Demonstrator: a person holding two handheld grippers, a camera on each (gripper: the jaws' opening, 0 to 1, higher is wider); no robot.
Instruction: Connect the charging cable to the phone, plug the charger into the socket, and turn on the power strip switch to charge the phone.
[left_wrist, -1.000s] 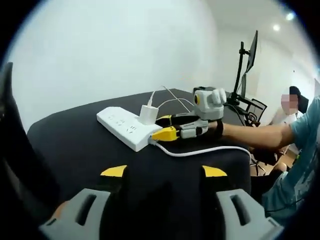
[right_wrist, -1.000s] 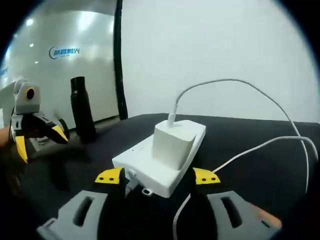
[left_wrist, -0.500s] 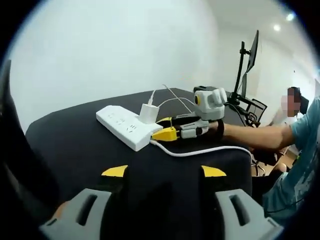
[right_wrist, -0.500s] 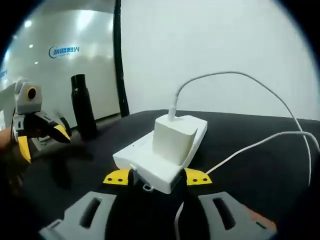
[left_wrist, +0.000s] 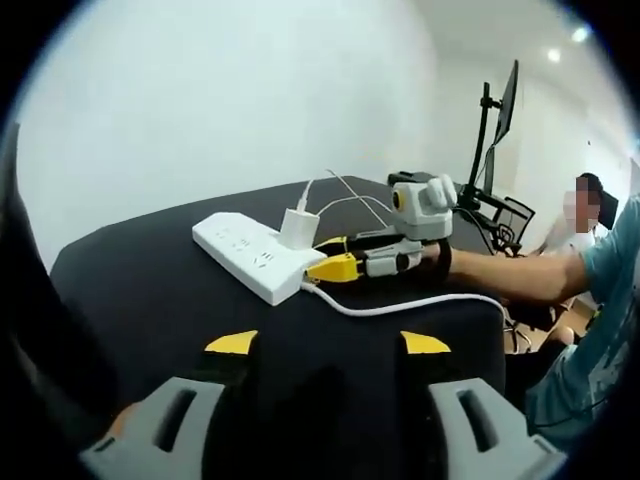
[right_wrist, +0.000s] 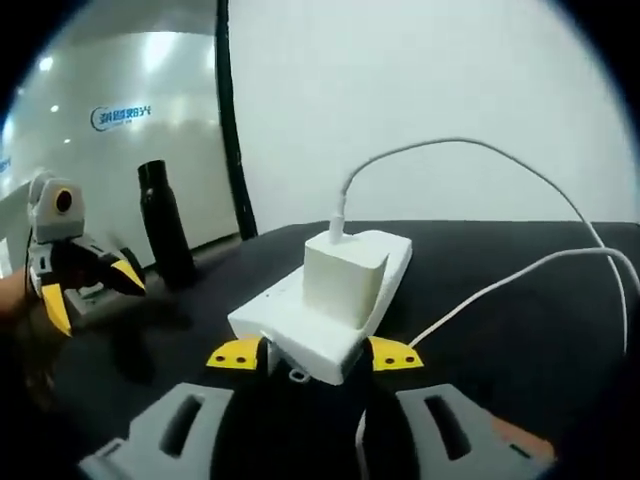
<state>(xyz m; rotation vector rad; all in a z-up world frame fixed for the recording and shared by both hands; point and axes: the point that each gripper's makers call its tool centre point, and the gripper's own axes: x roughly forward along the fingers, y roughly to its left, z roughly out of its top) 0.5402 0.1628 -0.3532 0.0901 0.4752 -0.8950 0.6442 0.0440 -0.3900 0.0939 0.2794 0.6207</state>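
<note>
We see the white power strip (left_wrist: 258, 254) lying on the black table (left_wrist: 150, 290), with the white charger (left_wrist: 297, 227) plugged into it and its charging cable (right_wrist: 470, 160) arcing away. The right gripper (right_wrist: 313, 354) sits at the near end of the power strip, its yellow-tipped jaws parted to either side of that end; we cannot tell whether they touch it. The left gripper (left_wrist: 328, 343) hovers well apart, jaws spread wide. A dark bottle (right_wrist: 167, 222) stands at the far left.

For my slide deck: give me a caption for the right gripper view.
Right tongs close around the end of the white power strip, with the charger plugged in.
</note>
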